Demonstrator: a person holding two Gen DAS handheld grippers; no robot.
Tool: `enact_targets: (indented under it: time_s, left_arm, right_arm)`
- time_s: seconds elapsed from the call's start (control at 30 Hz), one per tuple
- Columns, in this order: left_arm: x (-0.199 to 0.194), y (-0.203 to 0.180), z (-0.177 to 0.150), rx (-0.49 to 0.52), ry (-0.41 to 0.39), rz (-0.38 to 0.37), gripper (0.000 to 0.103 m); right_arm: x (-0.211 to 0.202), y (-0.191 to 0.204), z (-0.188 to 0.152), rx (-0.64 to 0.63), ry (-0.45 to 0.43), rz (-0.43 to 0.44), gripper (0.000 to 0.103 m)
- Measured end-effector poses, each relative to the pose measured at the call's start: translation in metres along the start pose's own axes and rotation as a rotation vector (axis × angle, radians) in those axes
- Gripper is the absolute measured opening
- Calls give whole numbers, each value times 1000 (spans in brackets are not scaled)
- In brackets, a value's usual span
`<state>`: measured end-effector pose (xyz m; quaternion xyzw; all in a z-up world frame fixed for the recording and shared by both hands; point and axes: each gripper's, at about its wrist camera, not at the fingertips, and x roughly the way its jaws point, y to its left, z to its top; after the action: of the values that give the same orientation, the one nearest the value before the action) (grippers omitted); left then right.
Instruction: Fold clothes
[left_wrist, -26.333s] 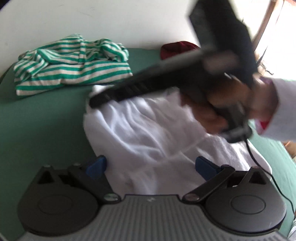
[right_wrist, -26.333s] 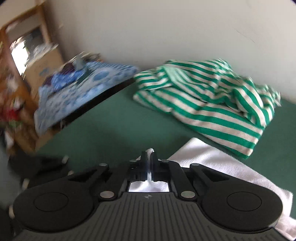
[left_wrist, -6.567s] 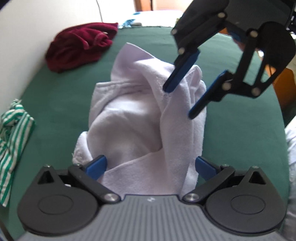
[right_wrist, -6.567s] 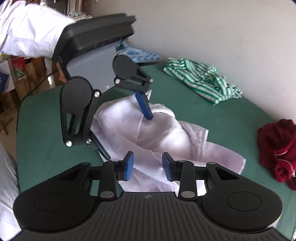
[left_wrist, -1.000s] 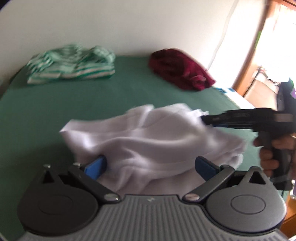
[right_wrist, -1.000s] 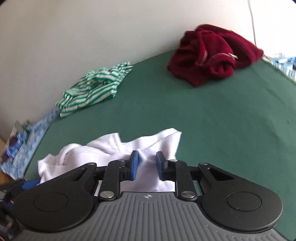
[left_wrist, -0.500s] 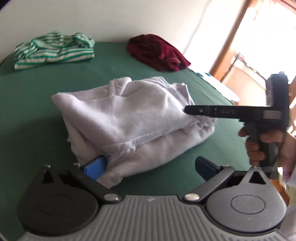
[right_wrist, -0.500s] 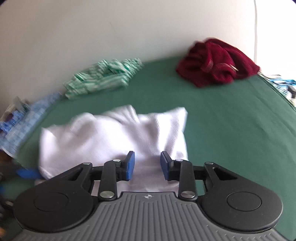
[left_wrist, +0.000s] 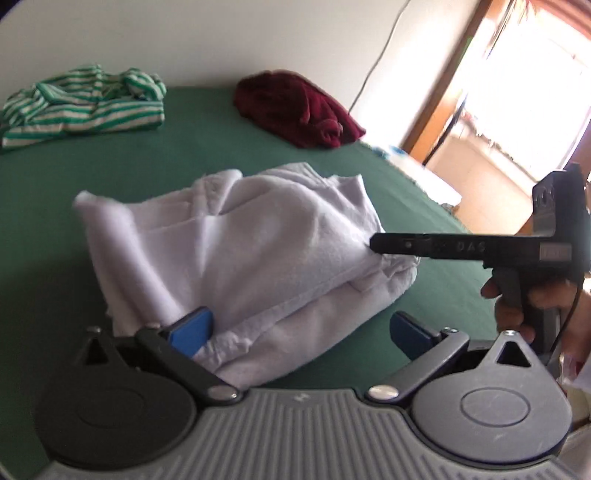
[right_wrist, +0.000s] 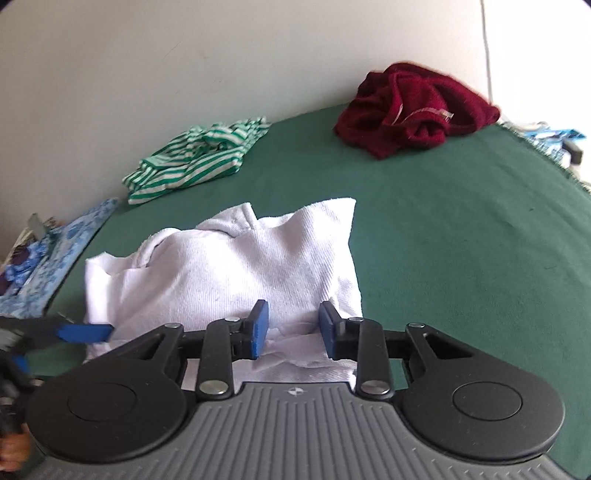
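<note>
White garment (left_wrist: 258, 254): soft, nubbly terry-like knit, folded into a thick, rounded bundle of several layers; a ribbed collar fold shows at its far edge. It lies on the green cloth surface (right_wrist: 461, 236), near the middle, in front of both tools.

Green cloth surface: flat, matte, felt-like covering; a frayed edge shows at the far right in the right wrist view. Whether it covers a bed or a counter cannot be told.

Left tongs (left_wrist: 299, 332): black linkage arms on a grey ribbed body with two round black discs; blue rectangular pads. Set wide apart, gripping nothing. The left pad (left_wrist: 190, 330) touches the near edge of the white bundle; the other pad stands over bare green cloth.

Right tongs (right_wrist: 293, 328): same build. Blue pads apart, with the near hem of the white garment lying between them, unclamped. In the left wrist view the tool appears side-on as a long black bar whose tip meets the bundle's right end, held by a hand (left_wrist: 532, 302) on a pistol-style grip.

Striped garment (left_wrist: 85, 107): green and white jersey, crumpled in a loose heap at the far left, against the wall.

Maroon garment (right_wrist: 413, 110): plush, deep red, bunched in a rounded mound at the far edge, well apart from the white bundle.

Blue patterned fabric (right_wrist: 48, 254): printed cloth lying past the surface's left edge.

Wall (right_wrist: 184, 55): plain, pale, smooth.
</note>
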<state>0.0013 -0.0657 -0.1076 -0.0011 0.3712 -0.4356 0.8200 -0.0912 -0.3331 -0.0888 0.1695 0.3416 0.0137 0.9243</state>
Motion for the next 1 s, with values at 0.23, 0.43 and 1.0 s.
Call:
enact_targets:
  time_s: [0.23,0.43,1.0]
  left_arm:
    - [-34,-8,7,-80,-7,78,102]
    - [-50,38,2,-414,-87,116,102]
    - [-44,96,-11,-566,-28,-74,102]
  right_arm:
    - [-3,-42,27,92,125,146,41]
    - [12,-79,40,196,247,277,42]
    - [31,-75,37,313,358,393,53]
